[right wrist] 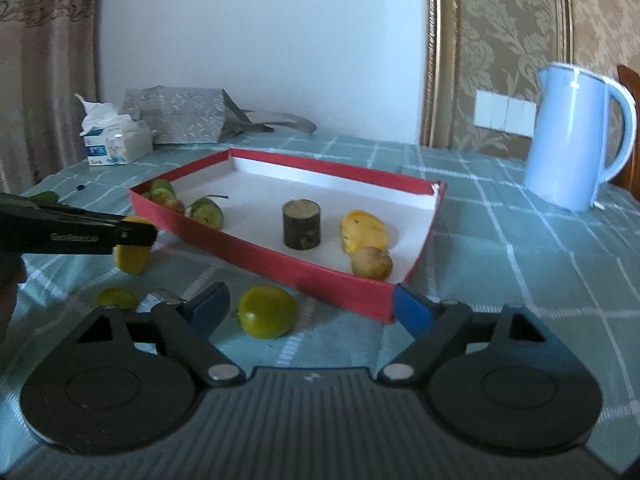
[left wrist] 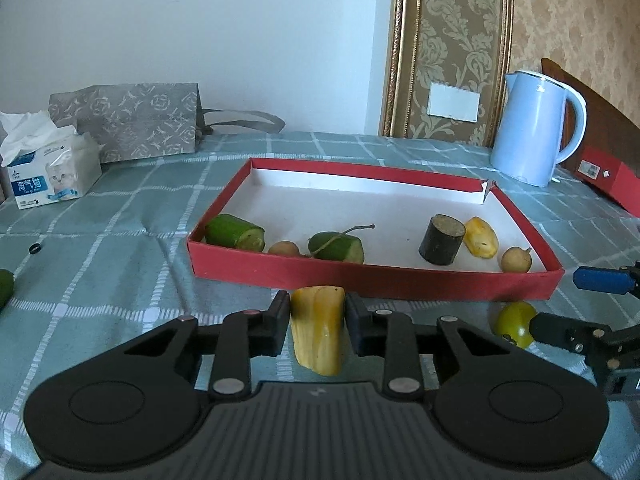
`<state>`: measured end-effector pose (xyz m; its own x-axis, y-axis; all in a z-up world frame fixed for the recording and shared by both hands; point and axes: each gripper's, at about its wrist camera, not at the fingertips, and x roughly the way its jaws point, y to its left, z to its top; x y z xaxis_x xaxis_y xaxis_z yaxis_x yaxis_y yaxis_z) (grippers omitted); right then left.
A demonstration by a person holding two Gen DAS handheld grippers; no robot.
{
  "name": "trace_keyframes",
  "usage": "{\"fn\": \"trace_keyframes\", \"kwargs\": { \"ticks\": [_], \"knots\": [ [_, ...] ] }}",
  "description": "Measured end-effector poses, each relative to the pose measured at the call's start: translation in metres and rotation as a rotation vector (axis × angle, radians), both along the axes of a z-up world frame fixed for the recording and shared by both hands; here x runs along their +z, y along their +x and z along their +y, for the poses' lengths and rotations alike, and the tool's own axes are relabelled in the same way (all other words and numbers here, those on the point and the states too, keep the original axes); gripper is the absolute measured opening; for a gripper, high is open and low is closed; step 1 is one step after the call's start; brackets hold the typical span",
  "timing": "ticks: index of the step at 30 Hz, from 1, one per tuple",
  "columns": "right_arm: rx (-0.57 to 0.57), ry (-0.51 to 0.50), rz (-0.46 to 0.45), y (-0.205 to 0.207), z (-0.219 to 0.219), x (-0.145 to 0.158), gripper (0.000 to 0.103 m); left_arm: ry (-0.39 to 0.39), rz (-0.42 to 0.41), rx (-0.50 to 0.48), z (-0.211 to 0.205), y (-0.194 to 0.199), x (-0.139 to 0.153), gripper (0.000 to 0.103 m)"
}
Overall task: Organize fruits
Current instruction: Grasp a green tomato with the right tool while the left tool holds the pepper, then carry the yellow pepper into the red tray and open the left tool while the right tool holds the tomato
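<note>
Yellow fruit piece (left wrist: 318, 326) between the fingers of the left gripper (left wrist: 318, 320), long axis running along the fingers, far end just short of the near wall of the red tray (left wrist: 376, 280); both pads close against its sides, firm contact not certain from this view. Same piece, in the right wrist view, under the left gripper's tip and apparently resting on the checked cloth (right wrist: 500, 280), outside the tray's near-left wall. Straight ahead of the left fingers: tray interior, holding two green cut pieces, a dark cylinder (left wrist: 442, 245), another yellow piece (left wrist: 481, 237) and two small brown fruits. Right gripper (right wrist: 308, 308) spread wide and empty, green round fruit (right wrist: 267, 311) on the cloth between its fingers, nearer the left one, tray corner touching or just beside the right fingertip. Likely next move: forward and over the wall, left hand the nearer for the yellow piece.
</note>
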<state>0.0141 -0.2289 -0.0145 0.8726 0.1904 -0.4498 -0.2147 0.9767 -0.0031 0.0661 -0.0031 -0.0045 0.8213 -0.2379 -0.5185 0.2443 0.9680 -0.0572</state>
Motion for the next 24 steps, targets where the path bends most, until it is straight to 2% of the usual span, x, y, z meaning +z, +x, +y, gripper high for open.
{"fn": "trace_keyframes", "kwargs": {
  "ticks": [6,8,13,17,24],
  "knots": [
    [0.016,-0.031,0.047,0.01,0.009,-0.008,0.073,-0.015,0.006,0.002,0.002,0.001,0.0,0.029],
    [0.025,-0.045,0.055,0.011,0.012,-0.01,0.073,-0.018,0.008,0.003,0.002,0.0,0.0,0.029],
    [0.047,-0.04,0.07,0.015,0.017,-0.011,0.059,-0.02,0.008,0.002,0.003,0.0,0.0,0.029],
    [0.075,-0.009,0.095,0.016,0.016,-0.013,0.034,-0.024,0.009,0.003,0.004,0.001,0.0,0.029],
    [0.063,-0.005,0.1,0.015,0.014,-0.013,0.033,-0.026,0.005,0.0,0.003,0.0,0.001,0.029]
  ]
}}
